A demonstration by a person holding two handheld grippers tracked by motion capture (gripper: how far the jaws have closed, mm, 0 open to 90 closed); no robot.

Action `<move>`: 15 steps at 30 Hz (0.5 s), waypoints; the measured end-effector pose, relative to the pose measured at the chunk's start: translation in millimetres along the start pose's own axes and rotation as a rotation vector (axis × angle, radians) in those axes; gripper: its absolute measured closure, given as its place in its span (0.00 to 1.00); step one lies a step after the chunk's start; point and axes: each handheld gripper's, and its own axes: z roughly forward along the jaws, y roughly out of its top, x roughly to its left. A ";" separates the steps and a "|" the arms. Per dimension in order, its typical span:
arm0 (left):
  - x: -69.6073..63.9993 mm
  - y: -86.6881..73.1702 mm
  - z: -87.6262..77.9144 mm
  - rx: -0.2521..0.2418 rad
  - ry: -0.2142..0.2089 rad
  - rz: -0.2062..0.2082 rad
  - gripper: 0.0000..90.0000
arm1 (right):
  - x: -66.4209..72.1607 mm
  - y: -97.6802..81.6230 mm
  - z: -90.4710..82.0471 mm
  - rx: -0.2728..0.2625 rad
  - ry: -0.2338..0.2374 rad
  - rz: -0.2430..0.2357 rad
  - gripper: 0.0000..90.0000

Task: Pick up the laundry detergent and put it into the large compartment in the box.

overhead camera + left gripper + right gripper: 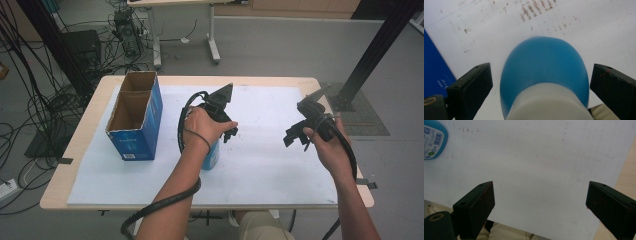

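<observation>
Nothing legible: the blue bottle (432,141) bears a barcode label (print too small).

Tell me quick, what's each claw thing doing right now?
Left gripper: open, jaws either side of the blue bottle, not clamped.
Right gripper: open, holding nothing.

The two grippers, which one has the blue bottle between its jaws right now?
The left gripper: its open jaws flank the blue bottle, with gaps on both sides. The right gripper has bare white sheet between its jaws.
</observation>
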 end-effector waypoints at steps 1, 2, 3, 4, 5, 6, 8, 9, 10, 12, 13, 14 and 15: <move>0.2 -0.2 0.0 -0.001 0.000 -0.003 0.05 | -0.1 0.1 0.3 0.000 0.001 0.001 0.09; 0.3 -0.3 -0.2 0.000 0.000 -0.002 0.05 | -0.1 0.0 0.4 -0.001 0.001 0.001 0.09; 0.3 -0.3 -0.2 0.000 0.000 -0.002 0.05 | -0.1 0.0 0.4 -0.001 0.001 0.001 0.09; 0.3 -0.3 -0.2 0.001 0.000 -0.003 0.05 | -0.3 -0.5 0.5 -0.005 0.001 -0.008 0.09; 0.1 -0.4 -0.2 0.000 0.001 -0.003 0.05 | -0.3 -0.5 0.5 -0.005 0.001 -0.008 0.09; -0.1 -0.4 -0.4 0.001 0.001 -0.002 0.06 | -0.1 -0.4 0.2 -0.004 0.001 -0.006 0.09; -0.3 -0.6 -0.9 0.000 0.002 -0.001 0.06 | -0.4 -0.8 -0.4 -0.005 0.002 -0.005 0.09; -0.4 -1.3 -1.0 -0.003 0.002 0.000 0.06 | -0.4 -1.0 -0.5 -0.006 0.002 -0.004 0.09; -0.4 -1.3 -1.0 -0.003 0.002 0.000 0.06 | -0.3 -0.8 -0.8 -0.004 0.003 0.002 0.09; -0.9 -1.5 -1.0 -0.001 0.003 -0.002 0.06 | -0.6 -0.8 -0.8 -0.003 0.004 0.003 0.09; -1.1 -1.5 -1.0 -0.001 0.004 0.000 0.06 | -0.6 -0.8 -0.7 -0.002 0.004 0.003 0.09; -1.1 -1.9 -1.1 -0.002 0.004 0.001 0.06 | -0.6 -0.8 -0.7 -0.002 0.004 0.003 0.09; -1.2 -1.9 -1.2 -0.001 0.005 0.002 0.06 | -0.5 -0.9 -0.8 -0.002 0.004 0.004 0.09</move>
